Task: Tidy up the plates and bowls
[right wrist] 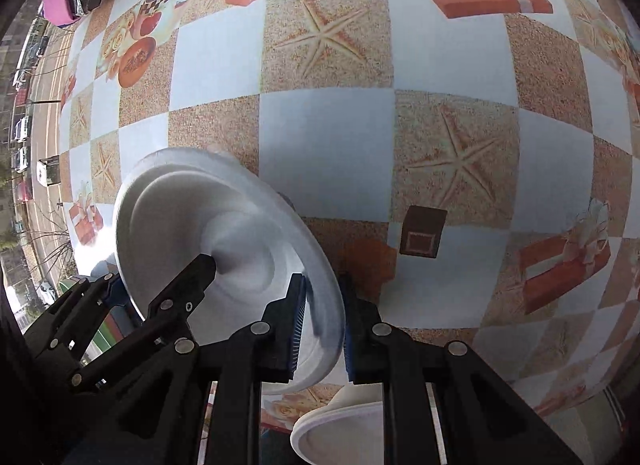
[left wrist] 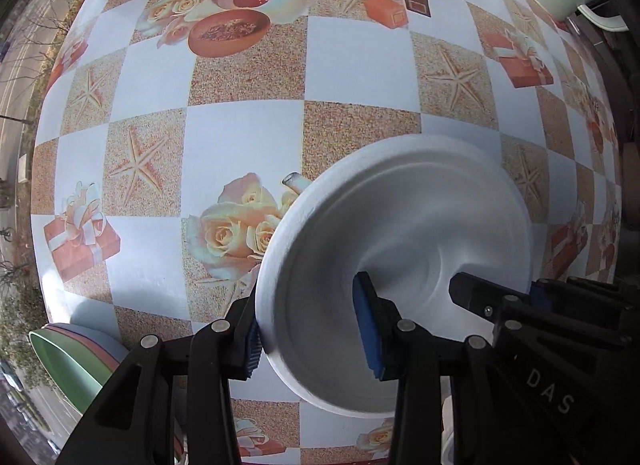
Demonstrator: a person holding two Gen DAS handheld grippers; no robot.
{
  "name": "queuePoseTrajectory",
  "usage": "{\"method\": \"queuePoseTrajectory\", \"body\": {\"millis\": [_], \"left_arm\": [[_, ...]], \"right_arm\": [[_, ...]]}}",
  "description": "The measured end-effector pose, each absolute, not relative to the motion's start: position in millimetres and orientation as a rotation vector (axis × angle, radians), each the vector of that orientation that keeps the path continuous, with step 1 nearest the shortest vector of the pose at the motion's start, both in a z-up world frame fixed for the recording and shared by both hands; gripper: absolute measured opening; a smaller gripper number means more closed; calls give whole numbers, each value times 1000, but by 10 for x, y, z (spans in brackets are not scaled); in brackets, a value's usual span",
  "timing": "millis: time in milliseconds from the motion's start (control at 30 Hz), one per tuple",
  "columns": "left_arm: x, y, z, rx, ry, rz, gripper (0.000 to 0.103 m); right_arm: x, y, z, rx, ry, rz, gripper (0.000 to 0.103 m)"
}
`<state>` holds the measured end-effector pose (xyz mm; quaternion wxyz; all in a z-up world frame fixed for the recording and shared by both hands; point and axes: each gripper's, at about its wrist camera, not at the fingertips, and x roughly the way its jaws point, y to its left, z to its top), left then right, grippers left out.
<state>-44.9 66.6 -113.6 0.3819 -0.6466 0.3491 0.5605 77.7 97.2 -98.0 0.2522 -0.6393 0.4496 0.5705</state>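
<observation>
Above the checkered tablecloth (left wrist: 244,145), white ridged foam plate (left wrist: 400,249), tilted, rims clamped by left gripper (left wrist: 312,339) and right gripper (right wrist: 322,329) jaws

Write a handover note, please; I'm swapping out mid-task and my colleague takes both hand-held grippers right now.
Left hand-held gripper: straddles the white plate rim; clamp unclear.
Right hand-held gripper: shut on the opposite rim.
Plate is held tilted over the tablecloth.
Coloured bowl stack sits at the table edge near the left gripper; another white dish lies below the right one.
Done: bowls nested.
Left: set this plate down, probably with the other white dish.
</observation>
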Motion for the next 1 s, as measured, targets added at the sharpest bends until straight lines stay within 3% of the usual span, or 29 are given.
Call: {"method": "queuePoseTrajectory", "body": {"millis": [233,833,1000], "left_arm": [[-403,697,-1059,-1633,894,1442,43],[22,349,-34,-1430,929,1494,43],[233,439,-19,-1387,940,1479,43]], "right_arm": [[777,908,-1000,-1738,1205,1579,18],[1126,829,-216,-1636,1227,1647,18],[1242,844,-84,-1606,1231,1650,18]]}}
